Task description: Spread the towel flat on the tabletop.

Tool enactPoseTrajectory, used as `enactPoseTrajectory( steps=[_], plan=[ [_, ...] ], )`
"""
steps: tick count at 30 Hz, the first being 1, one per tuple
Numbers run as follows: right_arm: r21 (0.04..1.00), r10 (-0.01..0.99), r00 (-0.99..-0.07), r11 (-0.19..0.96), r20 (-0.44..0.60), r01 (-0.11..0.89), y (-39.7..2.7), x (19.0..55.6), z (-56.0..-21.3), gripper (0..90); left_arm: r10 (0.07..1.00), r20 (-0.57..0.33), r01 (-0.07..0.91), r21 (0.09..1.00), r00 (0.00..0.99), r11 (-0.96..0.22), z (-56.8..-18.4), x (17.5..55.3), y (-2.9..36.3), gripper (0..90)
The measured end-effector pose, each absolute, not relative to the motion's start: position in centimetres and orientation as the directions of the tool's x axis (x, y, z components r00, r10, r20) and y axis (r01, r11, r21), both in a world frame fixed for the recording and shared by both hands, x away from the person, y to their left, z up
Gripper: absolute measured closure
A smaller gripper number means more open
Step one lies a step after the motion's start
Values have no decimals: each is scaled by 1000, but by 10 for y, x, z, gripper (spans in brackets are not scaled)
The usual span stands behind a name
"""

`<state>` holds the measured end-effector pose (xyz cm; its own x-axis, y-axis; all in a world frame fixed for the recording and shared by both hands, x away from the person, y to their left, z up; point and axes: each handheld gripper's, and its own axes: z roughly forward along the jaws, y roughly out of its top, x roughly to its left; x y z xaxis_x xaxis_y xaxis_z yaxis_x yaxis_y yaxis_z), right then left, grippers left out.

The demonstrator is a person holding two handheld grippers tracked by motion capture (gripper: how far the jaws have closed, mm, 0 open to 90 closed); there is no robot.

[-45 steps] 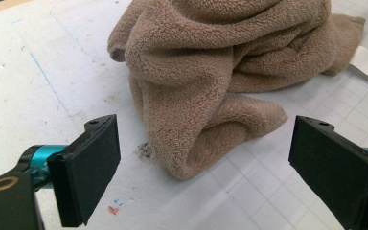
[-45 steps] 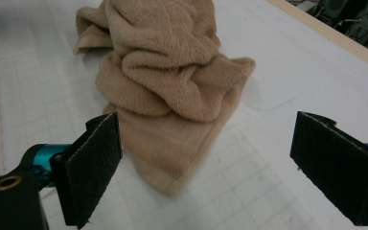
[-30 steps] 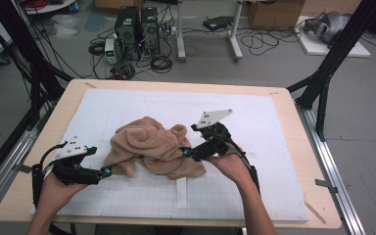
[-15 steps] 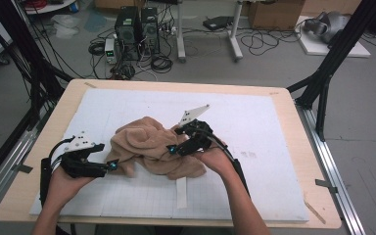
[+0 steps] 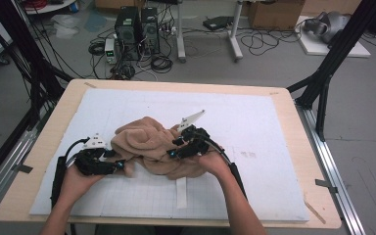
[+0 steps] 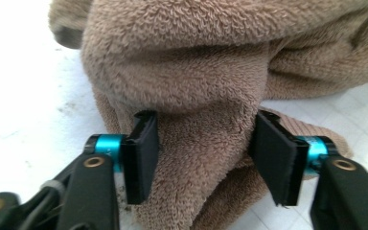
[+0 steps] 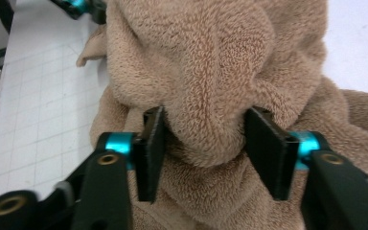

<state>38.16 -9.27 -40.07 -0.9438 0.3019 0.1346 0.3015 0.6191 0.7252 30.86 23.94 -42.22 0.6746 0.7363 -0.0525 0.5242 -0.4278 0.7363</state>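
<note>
A crumpled tan towel lies in a heap on the white gridded mat. My left gripper is at the heap's near left edge. In the left gripper view its jaws have just been closing, and both black pads press a thick fold of the towel. My right gripper sits on the heap's right side. Its jaws have just been closing too, and they pinch a bulging fold of the towel.
The mat covers most of a wooden table. A strip of pale tape lies on the mat near the front edge. Black frame legs, computers and cables stand on the floor beyond the table.
Both hands have moved in toward the towel and sunk onto it. The right gripper has shifted left over the heap. Both pairs of jaws have narrowed from wide open onto folds.
</note>
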Motion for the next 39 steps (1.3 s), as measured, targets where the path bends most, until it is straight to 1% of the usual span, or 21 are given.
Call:
enactPoseTrajectory(
  steps=[3, 4, 5, 6, 7, 10, 13, 17, 18, 22, 27, 28, 30, 31, 34, 36, 37, 38, 39],
  plan=[
    [720, 300, -945, 626, 130, 298, -91, 380, -404, 630, 732, -34, 519, 727, 680, -448, -427, 311, 235, 531],
    [720, 300, -945, 626, 130, 298, -91, 380, -404, 630, 732, -31, 521, 723, 681, -453, -428, 312, 234, 531],
    [726, 297, -948, 626, 116, 285, -92, 379, -403, 674, 736, -21, 520, 721, 677, -457, -429, 313, 233, 588],
    [726, 297, -948, 626, 116, 285, -92, 379, -403, 674, 736, -21, 520, 721, 677, -457, -429, 313, 233, 622],
    [732, 299, -946, 617, 122, 289, -97, 378, -402, 711, 733, -16, 513, 724, 680, -460, -428, 314, 233, 651],
    [739, 312, -939, 596, 145, 312, -106, 378, -400, 743, 730, 7, 495, 730, 684, -471, -427, 312, 231, 713],
    [750, 317, -941, 591, 122, 296, -114, 375, -394, 750, 726, 18, 483, 736, 687, -474, -425, 310, 231, 752],
    [750, 333, -937, 592, 107, 296, -127, 370, -386, 752, 717, 1, 463, 763, 697, -451, -418, 307, 230, 763],
    [751, 347, -933, 590, 97, 297, -140, 366, -378, 754, 714, -3, 458, 769, 700, -445, -416, 307, 229, 765],
    [760, 372, -926, 583, 67, 289, -163, 358, -362, 755, 700, -2, 430, 790, 714, -437, -407, 308, 221, 771],
    [762, 406, -913, 579, 41, 292, -191, 346, -346, 754, 658, -6, 387, 813, 753, -435, -393, 305, 204, 774],
    [763, 411, -911, 576, 38, 292, -195, 344, -343, 754, 638, 4, 367, 815, 770, -448, -388, 299, 198, 775],
    [767, 421, -906, 568, 41, 298, -203, 340, -340, 754, 626, 10, 354, 818, 780, -454, -386, 293, 195, 776],
    [768, 417, -908, 568, 39, 294, -205, 339, -340, 754, 610, 21, 340, 815, 792, -469, -385, 284, 193, 776],
    [762, 401, -914, 573, 59, 301, -206, 334, -345, 754, 599, 22, 339, 807, 801, -483, -389, 277, 193, 776],
    [755, 391, -917, 576, 83, 314, -202, 332, -355, 753, 593, 29, 358, 773, 805, -524, -402, 271, 196, 776],
    [747, 390, -916, 582, 91, 322, -199, 332, -363, 753, 593, 29, 358, 773, 805, -524, -402, 271, 196, 776],
    [738, 385, -917, 588, 105, 331, -195, 332, -373, 752, 593, 5, 393, 744, 805, -540, -416, 271, 200, 775],
    [723, 384, -915, 597, 123, 348, -190, 332, -386, 750, 590, 0, 398, 738, 807, -545, -420, 270, 201, 774]
  ],
)
